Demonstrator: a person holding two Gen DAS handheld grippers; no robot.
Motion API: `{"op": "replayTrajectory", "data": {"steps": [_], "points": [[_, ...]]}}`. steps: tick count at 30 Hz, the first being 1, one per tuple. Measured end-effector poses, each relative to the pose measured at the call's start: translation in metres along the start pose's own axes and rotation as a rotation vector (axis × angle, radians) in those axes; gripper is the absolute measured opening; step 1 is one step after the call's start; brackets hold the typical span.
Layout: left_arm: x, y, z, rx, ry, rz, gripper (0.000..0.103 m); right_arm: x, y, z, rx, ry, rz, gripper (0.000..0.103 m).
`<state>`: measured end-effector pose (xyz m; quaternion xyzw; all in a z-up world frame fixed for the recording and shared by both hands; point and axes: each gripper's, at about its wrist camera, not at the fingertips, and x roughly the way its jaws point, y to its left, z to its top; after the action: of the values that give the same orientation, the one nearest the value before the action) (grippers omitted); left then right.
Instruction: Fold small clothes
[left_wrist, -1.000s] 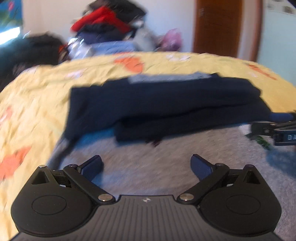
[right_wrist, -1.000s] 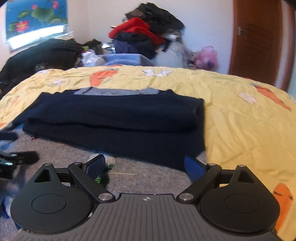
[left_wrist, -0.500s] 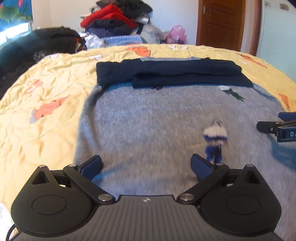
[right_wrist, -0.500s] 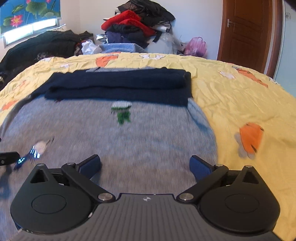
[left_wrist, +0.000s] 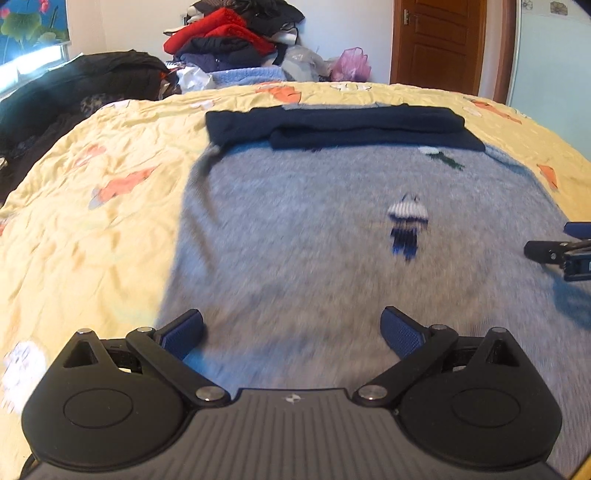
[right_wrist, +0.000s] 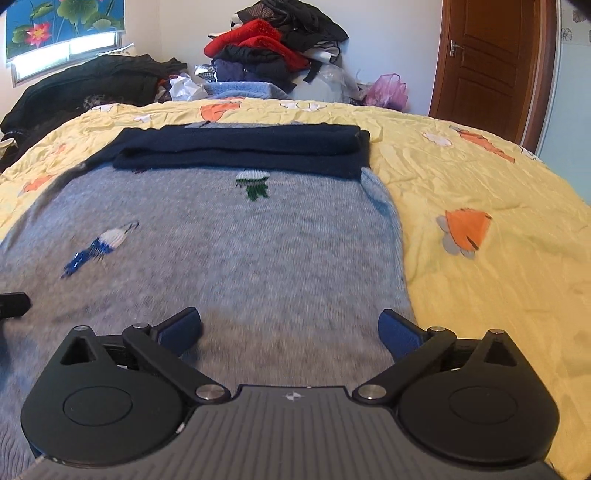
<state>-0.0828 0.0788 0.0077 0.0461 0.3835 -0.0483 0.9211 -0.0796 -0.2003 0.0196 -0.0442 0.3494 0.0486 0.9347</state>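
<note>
Left wrist view: grey knit sweater (left_wrist: 295, 240) spread flat, navy sleeves (left_wrist: 343, 125) apparently folded across at upper centre. Body fold left; left gripper (left_wrist: 291, 332) and right gripper (right_wrist: 290, 330) wide, empty.

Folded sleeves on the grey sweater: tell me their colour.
Dark navy sleeves, clearest in the right wrist view.

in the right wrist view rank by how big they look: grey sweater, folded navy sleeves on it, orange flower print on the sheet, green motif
1. grey sweater
2. folded navy sleeves
3. orange flower print
4. green motif

The sweater lies nearest the camera, which inflates it.
</note>
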Motion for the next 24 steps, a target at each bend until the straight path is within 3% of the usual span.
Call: {"op": "replayTrajectory", "data": {"steps": [6,10,16,20,24], "points": [[-0.032,0.017,-0.032,-0.027,-0.022,-0.003,0.103,-0.022,-0.005,-0.022,-0.012,-0.015,0.020,0.103],[-0.045,0.022,-0.046,-0.057,0.016,0.008,0.103,-0.028,-0.005,-0.024,-0.019,0.000,0.017,0.103],[-0.063,0.018,-0.057,-0.081,-0.004,0.042,0.103,-0.044,0.002,-0.036,-0.041,0.005,0.022,0.103],[-0.078,-0.001,-0.053,-0.004,-0.078,0.002,0.103,-0.055,0.005,-0.041,-0.041,0.017,0.037,0.103],[-0.069,-0.022,-0.050,0.093,-0.057,-0.061,0.103,-0.064,0.011,-0.041,-0.044,0.009,0.071,0.103]]}}
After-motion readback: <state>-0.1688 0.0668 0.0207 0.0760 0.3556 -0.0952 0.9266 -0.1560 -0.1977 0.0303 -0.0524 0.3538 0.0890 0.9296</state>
